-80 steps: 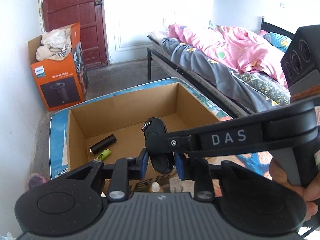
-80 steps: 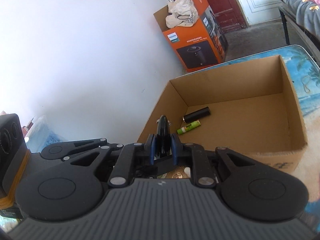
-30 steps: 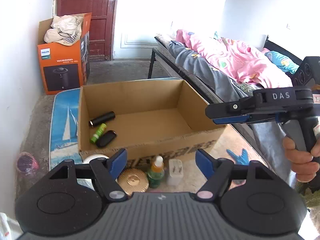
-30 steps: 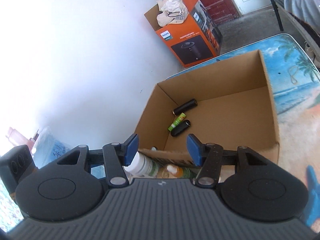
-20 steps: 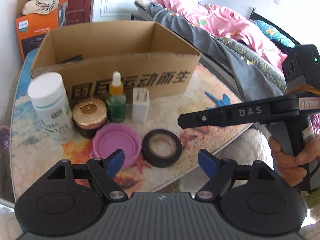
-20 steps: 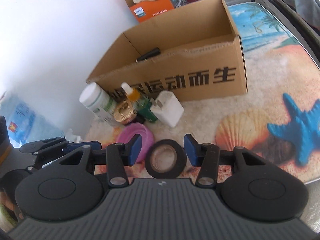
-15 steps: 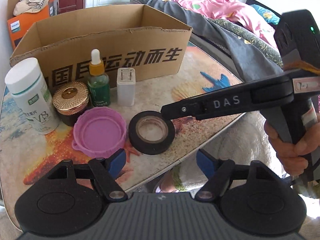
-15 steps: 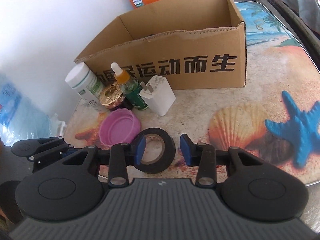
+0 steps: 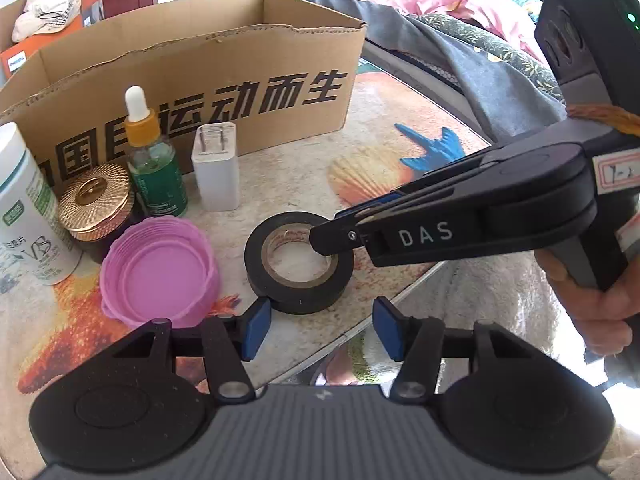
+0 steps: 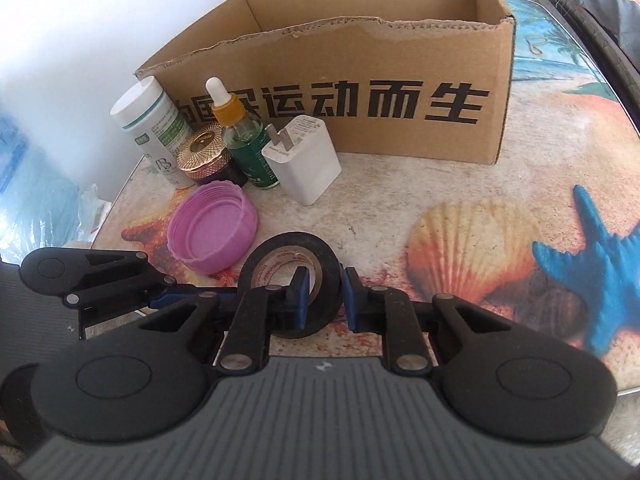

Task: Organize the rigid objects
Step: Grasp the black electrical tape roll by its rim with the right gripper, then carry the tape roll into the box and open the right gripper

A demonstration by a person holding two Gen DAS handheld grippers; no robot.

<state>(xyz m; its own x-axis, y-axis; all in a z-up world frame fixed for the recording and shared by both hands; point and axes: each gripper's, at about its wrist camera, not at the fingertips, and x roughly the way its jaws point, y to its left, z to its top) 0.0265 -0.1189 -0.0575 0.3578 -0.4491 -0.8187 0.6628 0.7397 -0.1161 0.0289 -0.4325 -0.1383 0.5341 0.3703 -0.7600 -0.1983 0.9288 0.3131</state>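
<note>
The black tape roll (image 10: 291, 280) is clamped through its wall by the right hand-held gripper (image 10: 324, 294), one pad inside the hole, one outside. The left hand-held gripper (image 9: 320, 328) is closing, its pads short of the roll. Beyond on the surface (image 10: 400, 184) stand a pink lid (image 10: 212, 236), charger (image 10: 306, 160), bottles and the cardboard box (image 10: 360, 64).

We get two fisheye wrist views, both close and angled down over the table's (image 9: 280, 184) near edge. Our left wrist camera faces the cardboard box (image 9: 192, 76) across the table; our right one faces it from the near right side. Both share the black tape roll (image 9: 298, 270) (image 10: 280, 264), the box front and the near-left corner clutter.
</note>
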